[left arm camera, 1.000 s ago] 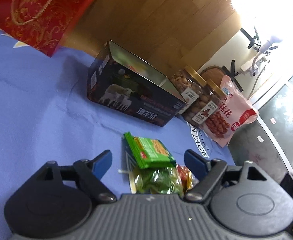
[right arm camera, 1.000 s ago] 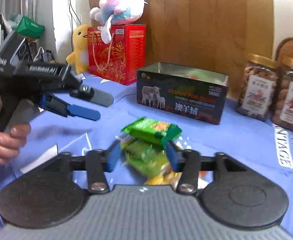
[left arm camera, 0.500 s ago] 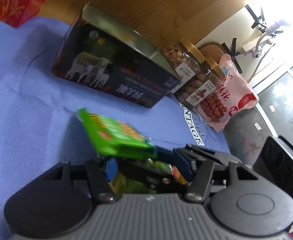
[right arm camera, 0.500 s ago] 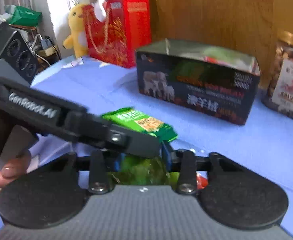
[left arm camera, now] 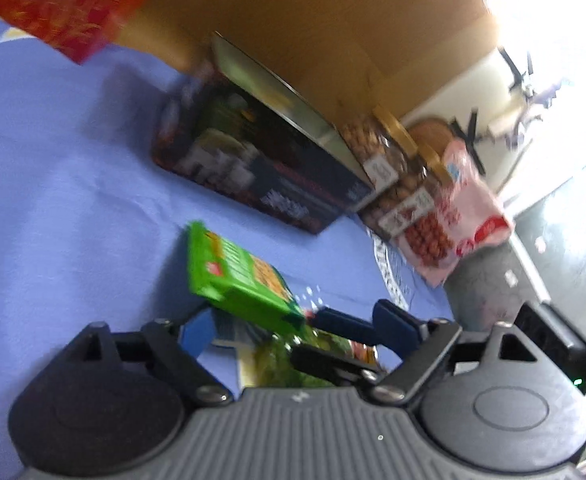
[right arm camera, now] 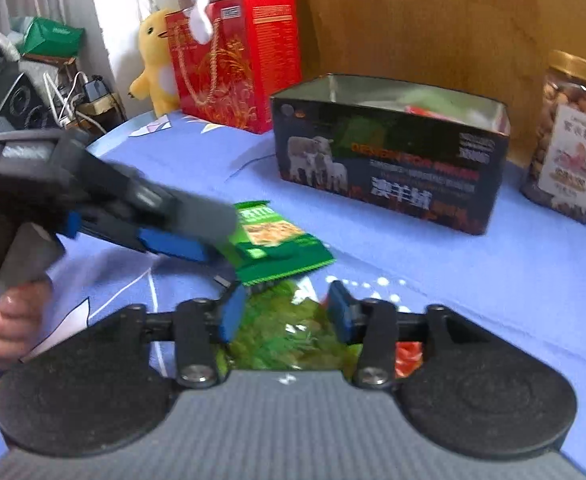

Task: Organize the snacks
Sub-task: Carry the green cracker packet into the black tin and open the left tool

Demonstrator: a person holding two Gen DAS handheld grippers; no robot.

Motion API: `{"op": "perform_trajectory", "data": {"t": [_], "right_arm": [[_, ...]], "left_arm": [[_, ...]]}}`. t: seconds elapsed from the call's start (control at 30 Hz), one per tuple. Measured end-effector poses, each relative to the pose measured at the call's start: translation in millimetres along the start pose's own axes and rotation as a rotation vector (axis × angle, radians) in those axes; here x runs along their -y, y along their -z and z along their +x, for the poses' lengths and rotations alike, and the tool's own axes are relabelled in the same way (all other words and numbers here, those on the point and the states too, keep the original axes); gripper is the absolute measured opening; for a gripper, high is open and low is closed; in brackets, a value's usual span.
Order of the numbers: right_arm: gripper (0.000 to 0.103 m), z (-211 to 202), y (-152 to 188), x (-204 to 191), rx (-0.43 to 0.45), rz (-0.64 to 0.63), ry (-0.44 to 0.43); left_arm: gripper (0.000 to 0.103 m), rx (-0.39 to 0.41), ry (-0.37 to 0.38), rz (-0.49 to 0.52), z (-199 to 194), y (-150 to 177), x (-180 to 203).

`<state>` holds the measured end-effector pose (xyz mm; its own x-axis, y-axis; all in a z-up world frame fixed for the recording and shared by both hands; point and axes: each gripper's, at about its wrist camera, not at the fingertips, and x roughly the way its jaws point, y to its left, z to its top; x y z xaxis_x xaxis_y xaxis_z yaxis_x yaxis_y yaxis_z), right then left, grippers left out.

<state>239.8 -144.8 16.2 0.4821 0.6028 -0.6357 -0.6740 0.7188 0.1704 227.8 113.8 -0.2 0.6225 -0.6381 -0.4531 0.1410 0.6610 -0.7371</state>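
Note:
A bright green snack packet (left arm camera: 241, 276) (right arm camera: 277, 244) is raised off the blue cloth, pinched at its near end by my left gripper (right arm camera: 213, 252), which is shut on it. In the left wrist view the left gripper (left arm camera: 297, 326) has the packet between its blue pads. My right gripper (right arm camera: 287, 312) straddles a clear bag of green snacks (right arm camera: 289, 332) lying on the cloth, pads apart, not squeezing it. The right gripper's fingers (left arm camera: 345, 324) show in the left wrist view. The open dark tin box (right arm camera: 393, 156) (left arm camera: 265, 172) stands behind.
Nut jars (right arm camera: 569, 136) (left arm camera: 381, 148) and a pink bag (left arm camera: 465, 216) stand right of the tin. A red gift bag (right arm camera: 237, 60) (left arm camera: 65, 4) with plush toys (right arm camera: 157, 60) is back left. A wooden board (right arm camera: 433, 16) rises behind. A red-orange wrapper (right arm camera: 409, 356) lies under my right gripper.
My left gripper closed on the green packet and lifted it off the pile, towards the tin. My right gripper has opened a little over the clear green bag.

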Motion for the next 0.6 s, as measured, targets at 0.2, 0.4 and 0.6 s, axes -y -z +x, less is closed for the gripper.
{"op": "perform_trajectory", "data": {"t": [0.2, 0.4, 0.6], "right_arm": [[0.056, -2.0, -8.9, 23.4, 0.002, 0.132, -0.074], [0.056, 17.8, -13.0, 15.7, -0.037, 0.11, -0.095], [0.058, 32.0, -10.8, -7.0, -0.025, -0.003, -0.045]], "left_arm": [[0.091, 0.045, -0.002, -0.052, -9.3, -22.8, -13.5], [0.081, -0.033, -0.044, -0.028, 19.6, -20.7, -8.9], [0.055, -0.028, -0.044, -0.057, 24.7, -18.6, -16.7]]}}
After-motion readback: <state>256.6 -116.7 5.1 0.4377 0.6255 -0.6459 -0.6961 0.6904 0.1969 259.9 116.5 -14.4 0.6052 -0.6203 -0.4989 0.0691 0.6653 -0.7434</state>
